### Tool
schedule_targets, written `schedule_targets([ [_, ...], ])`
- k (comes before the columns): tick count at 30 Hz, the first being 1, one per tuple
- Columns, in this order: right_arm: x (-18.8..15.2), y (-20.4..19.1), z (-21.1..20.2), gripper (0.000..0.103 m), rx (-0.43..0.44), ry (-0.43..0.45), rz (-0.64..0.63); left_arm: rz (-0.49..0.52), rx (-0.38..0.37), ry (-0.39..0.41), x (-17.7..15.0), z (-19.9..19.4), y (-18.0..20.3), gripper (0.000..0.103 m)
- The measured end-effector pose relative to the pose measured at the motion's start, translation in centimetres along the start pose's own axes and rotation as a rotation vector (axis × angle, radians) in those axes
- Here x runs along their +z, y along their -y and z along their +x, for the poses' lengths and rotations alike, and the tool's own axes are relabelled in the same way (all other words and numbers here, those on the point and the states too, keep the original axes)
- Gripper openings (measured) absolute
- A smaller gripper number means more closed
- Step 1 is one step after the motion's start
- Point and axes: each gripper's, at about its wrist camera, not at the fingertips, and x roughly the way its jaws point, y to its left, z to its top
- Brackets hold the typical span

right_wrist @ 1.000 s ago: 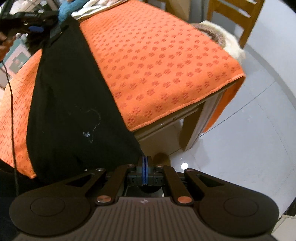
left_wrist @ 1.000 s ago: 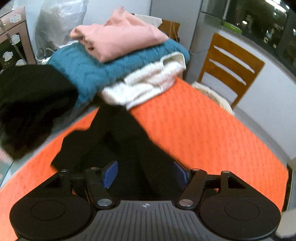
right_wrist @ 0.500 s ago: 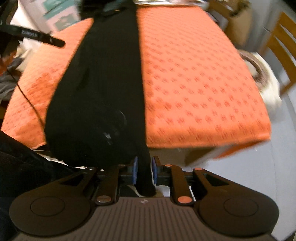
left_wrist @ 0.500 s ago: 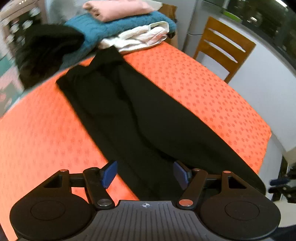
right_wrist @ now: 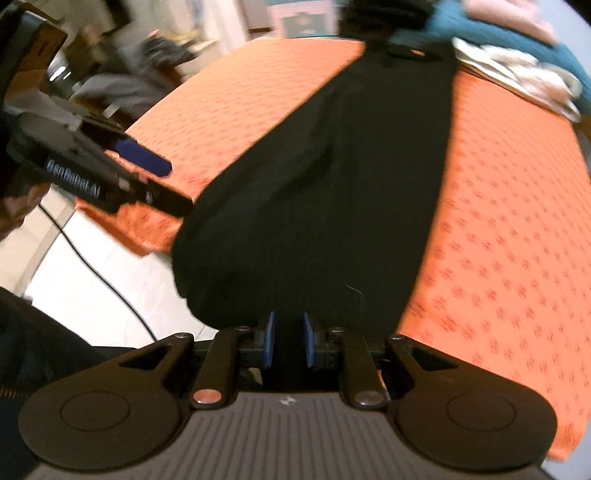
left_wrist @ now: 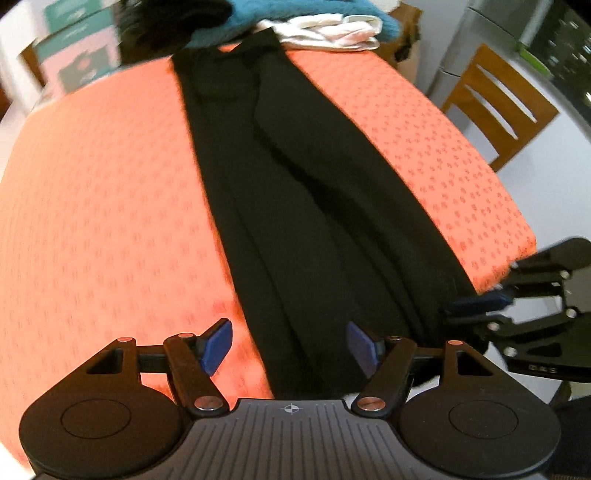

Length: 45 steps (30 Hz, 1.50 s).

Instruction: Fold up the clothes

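Note:
A long black garment (left_wrist: 295,184) lies stretched lengthwise on the orange patterned tablecloth (left_wrist: 92,203), its near end hanging over the table's edge. My left gripper (left_wrist: 290,347) hovers open over that near end, and the cloth's left edge runs flat beneath the wide jaws. In the right wrist view the same black garment (right_wrist: 332,184) fills the middle. My right gripper (right_wrist: 289,343) has its jaws narrowly apart and shut on the hem, with black cloth filling the gap. The left wrist view shows the right gripper (left_wrist: 469,310) at the garment's right corner. The left gripper (right_wrist: 147,173) shows at the left.
A pile of clothes sits at the table's far end: a teal sweater (left_wrist: 280,11), a white garment (left_wrist: 332,31) and a pink one (right_wrist: 517,18). A wooden chair (left_wrist: 495,107) stands to the right. A box (left_wrist: 81,55) is at the far left. A cable (right_wrist: 92,266) crosses the pale floor.
My left gripper has drawn back from the pile along the garment to the near edge. The garment now lies straight. My right gripper rolled, and its jaws parted slightly around the cloth.

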Motion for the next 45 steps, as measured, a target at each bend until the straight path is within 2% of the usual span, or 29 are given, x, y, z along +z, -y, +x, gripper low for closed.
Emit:
schedule_targets([
  [4, 0.6, -1.2, 1.3, 0.023, -0.015, -0.009, -0.087, -0.07, 0.028, 0.003, -2.9, -0.4, 1.0, 0.072],
  [8, 0.7, -1.5, 2.5, 0.025, -0.045, -0.017, -0.115, -0.103, 0.051, 0.019, -4.9, -1.1, 1.5, 0.072],
  [9, 0.5, -1.5, 2.6, 0.022, -0.053, -0.012, -0.117, -0.111, 0.054, 0.024, -5.1, -1.2, 1.5, 0.072],
  [10, 0.3, -1.4, 2.7, 0.014, -0.062, -0.007, -0.12, -0.118, 0.057, 0.03, -5.4, -1.3, 1.5, 0.072],
  [12, 0.1, -1.3, 2.8, 0.007, -0.073, 0.001, -0.122, -0.131, 0.06, 0.042, -5.8, -1.6, 1.3, 0.072],
  [18, -0.1, -1.4, 1.5, 0.006, 0.003, -0.003, -0.131, -0.131, 0.06, 0.055, -6.2, -1.7, 1.0, 0.072],
  [22, 0.0, -1.4, 0.1, 0.011, 0.038, 0.013, -0.113, -0.112, 0.048, 0.066, -5.8, -1.6, 0.8, 0.073],
  [25, -0.1, -1.1, -1.1, 0.012, 0.025, 0.022, -0.102, -0.092, 0.037, 0.081, -5.3, -1.7, 0.7, 0.075],
  [31, -0.7, 0.3, -2.7, 0.021, -0.036, 0.027, -0.055, -0.061, 0.031, 0.095, -4.7, -1.3, 0.7, 0.076],
  [35, -1.1, 1.4, -2.8, 0.025, -0.069, 0.013, -0.009, -0.077, 0.027, 0.105, -4.6, -1.2, 0.3, 0.076],
  [40, -0.8, 1.8, -2.7, 0.032, -0.119, -0.011, 0.041, -0.121, 0.015, 0.164, -4.2, -1.1, -0.2, 0.078],
  [45, 0.8, 2.2, -2.1, 0.032, -0.199, -0.021, 0.163, -0.127, -0.005, 0.21, -3.5, -0.4, -1.3, 0.078],
])
